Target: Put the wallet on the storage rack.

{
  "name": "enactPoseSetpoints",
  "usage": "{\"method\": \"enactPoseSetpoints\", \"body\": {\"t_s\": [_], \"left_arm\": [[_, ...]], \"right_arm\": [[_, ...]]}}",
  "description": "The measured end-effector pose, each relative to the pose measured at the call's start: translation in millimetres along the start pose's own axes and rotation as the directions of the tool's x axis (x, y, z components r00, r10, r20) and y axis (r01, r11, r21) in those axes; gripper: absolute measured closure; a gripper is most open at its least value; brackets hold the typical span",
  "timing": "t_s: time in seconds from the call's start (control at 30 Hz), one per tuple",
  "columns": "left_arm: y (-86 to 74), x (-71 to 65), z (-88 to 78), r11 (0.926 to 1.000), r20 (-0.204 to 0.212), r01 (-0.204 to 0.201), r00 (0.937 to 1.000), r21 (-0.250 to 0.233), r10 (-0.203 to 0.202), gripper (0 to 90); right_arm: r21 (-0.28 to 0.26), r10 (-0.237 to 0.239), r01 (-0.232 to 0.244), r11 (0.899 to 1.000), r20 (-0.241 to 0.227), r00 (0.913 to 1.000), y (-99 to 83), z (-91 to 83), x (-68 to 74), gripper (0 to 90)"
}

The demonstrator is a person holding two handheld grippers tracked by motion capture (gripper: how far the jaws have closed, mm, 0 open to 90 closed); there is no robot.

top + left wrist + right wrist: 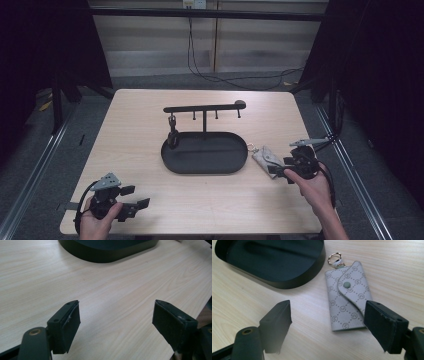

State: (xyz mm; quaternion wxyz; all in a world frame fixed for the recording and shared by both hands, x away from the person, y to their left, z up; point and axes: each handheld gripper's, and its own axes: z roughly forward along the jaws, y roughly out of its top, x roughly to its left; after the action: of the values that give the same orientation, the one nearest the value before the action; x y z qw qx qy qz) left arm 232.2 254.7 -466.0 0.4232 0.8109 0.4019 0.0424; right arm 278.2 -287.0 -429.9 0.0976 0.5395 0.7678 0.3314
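Two grippers are out, but only one is at work. The right gripper (pixel 327 325) hangs just over the grey key pouch (pixel 347 302), jaws spread wide and holding nothing. The pouch lies flat on the table (pixel 135 135), partly between the jaws and nearer the right-hand one, whose pad overlaps its lower corner in the right gripper view. The left gripper (pixel 116 325) sits well away at the near edge of the table, jaws likewise apart over bare wood.

The job in hand looks like picking up the pouch, probably to hang it on the black stand (pixel 204 107) rising from the oval tray (pixel 205 154) — one hook there seems already to carry something dark, though it is too small to tell what.

The pouch's long axis runs away from the gripper, tilted a little to its left. The metal ring (pixel 335 258) is at the far end, pointing toward the tray's rim and just beside it; the snap flap faces up.

To grip well, I would shift the jaws slightly toward the right-hand side so the pouch sits centred, lower until the pads straddle its two long edges, then close across the narrow width near the close end — leaving the ring free for a hook.
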Motion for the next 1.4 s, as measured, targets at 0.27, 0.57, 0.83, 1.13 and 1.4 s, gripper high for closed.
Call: {"method": "enactPoseSetpoints", "body": {"t_s": [0.27, 0.57, 0.83, 1.13, 1.4], "left_arm": [[-0.3, 2.2, 1.3, 0.9999, 0.013, 0.005, 0.9999, 0.012, -0.005, 22.2], [-0.8, 2.2, -2.7, 0.9993, 0.002, 0.021, 0.9998, -0.031, -0.021, 21.7], [0.0, 1.2, -1.6, 0.9998, 0.017, 0.009, 0.9998, -0.019, -0.008, 21.7], [0.1, 0.4, -0.6, 0.9999, -0.005, -0.003, 1.0, -0.011, 0.003, 21.7], [0.2, 0.7, -1.8, 0.9998, -0.007, 0.004, 1.0, -0.02, -0.004, 21.7]], "right_arm": [[0.078, 0.044, -0.045, 0.996, 0.011, 0.999, 15.7, 6.1, -11.1, 22.1], [0.167, 0.05, -0.053, 0.984, 0.025, 0.9984, 35.3, 19.1, -14.4, 19.4], [0.252, -0.005, -0.007, 0.968, 0.043, 0.9991, 52.4, 32.1, -12.2, 19.1], [0.352, -0.049, 0.032, 0.936, 0.04, 0.998, 65.7, 41.6, -7.9, 22.5], [0.4, -0.022, 0.014, 0.916, 0.016, 0.9996, 66.0, 56.9, -21.1, 24.4]]}}
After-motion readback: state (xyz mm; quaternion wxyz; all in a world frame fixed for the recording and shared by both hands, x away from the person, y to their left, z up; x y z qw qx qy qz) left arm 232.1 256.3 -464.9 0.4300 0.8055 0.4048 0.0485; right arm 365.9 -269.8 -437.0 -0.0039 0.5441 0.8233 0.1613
